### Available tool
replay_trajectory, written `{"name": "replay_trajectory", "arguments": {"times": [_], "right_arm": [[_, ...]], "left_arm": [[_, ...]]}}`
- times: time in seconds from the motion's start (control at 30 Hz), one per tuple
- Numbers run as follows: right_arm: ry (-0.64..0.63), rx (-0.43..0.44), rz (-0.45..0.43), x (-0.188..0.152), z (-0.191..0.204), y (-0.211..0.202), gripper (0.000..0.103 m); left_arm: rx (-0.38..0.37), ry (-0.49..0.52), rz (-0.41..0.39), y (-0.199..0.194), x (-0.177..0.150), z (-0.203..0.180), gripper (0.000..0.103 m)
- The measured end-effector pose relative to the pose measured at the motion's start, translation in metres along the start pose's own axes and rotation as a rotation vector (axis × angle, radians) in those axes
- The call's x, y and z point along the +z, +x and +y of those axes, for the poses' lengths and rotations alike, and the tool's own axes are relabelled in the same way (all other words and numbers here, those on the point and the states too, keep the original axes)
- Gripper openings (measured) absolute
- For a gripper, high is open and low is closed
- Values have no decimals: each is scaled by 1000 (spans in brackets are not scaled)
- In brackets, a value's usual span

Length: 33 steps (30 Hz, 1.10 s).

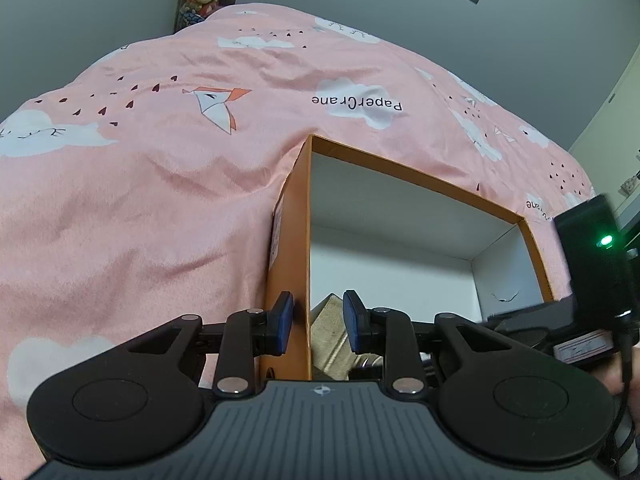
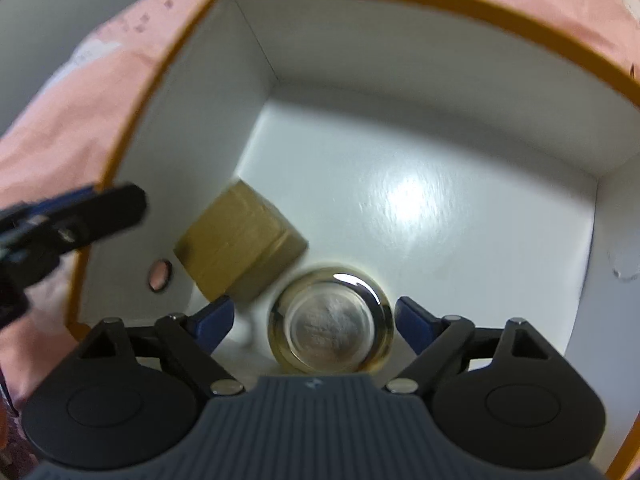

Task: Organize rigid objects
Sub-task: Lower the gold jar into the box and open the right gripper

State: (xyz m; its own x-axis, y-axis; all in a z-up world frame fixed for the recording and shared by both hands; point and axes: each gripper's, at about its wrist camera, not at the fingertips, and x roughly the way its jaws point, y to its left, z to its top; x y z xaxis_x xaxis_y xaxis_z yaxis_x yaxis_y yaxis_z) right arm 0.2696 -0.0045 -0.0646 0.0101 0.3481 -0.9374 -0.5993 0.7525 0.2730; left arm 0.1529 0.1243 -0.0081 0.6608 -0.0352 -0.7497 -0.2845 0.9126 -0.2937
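The box [image 2: 192,128] sits on the bed [image 1: 140,208], orange outside, white and glossy inside. Two things are already in it: a tan block [image 2: 240,240] and a jar [image 2: 332,320] with a shiny metal rim, seen from straight above. So the sorting looks partly done; no other loose things show on the bed, so I cannot tell how much is left.

The left gripper [image 1: 318,322] has its blue fingers [image 1: 282,322] closed in either side of the box's near wall, one outside and one inside, and seems to clamp it to steady the box.

The right gripper [image 2: 314,320] hangs over the box pointing steeply down. Its fingers [image 2: 214,316] stand spread apart, and the jar lies between them with a gap on each side, so it appears let go and resting on the box floor. The block lies just ahead and left of these fingers, close against the jar and near the left wall.

The block's faces are blurred; it looks like wood or card.
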Motion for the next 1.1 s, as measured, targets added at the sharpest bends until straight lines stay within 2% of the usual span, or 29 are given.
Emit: {"name": "replay_trajectory", "arguments": {"times": [0.27, 0.4, 0.47, 0.6, 0.97, 1.1], "right_arm": [[-182, 32, -139, 16, 30, -6, 73], [-221, 60, -152, 22, 37, 0, 67], [-207, 90, -140, 24, 37, 3, 62], [-203, 130, -103, 20, 34, 1, 60], [41, 217, 42, -8, 21, -1, 38], [113, 240, 70, -13, 14, -2, 36]], "left_arm": [[-31, -81, 3, -2, 2, 11, 24], [-45, -107, -7, -3, 3, 14, 24], [-48, -106, -8, -3, 3, 13, 24], [-42, -102, -17, -4, 1, 12, 24], [-31, -111, -34, -5, -2, 10, 24], [-29, -109, -35, -5, -2, 10, 24]]}}
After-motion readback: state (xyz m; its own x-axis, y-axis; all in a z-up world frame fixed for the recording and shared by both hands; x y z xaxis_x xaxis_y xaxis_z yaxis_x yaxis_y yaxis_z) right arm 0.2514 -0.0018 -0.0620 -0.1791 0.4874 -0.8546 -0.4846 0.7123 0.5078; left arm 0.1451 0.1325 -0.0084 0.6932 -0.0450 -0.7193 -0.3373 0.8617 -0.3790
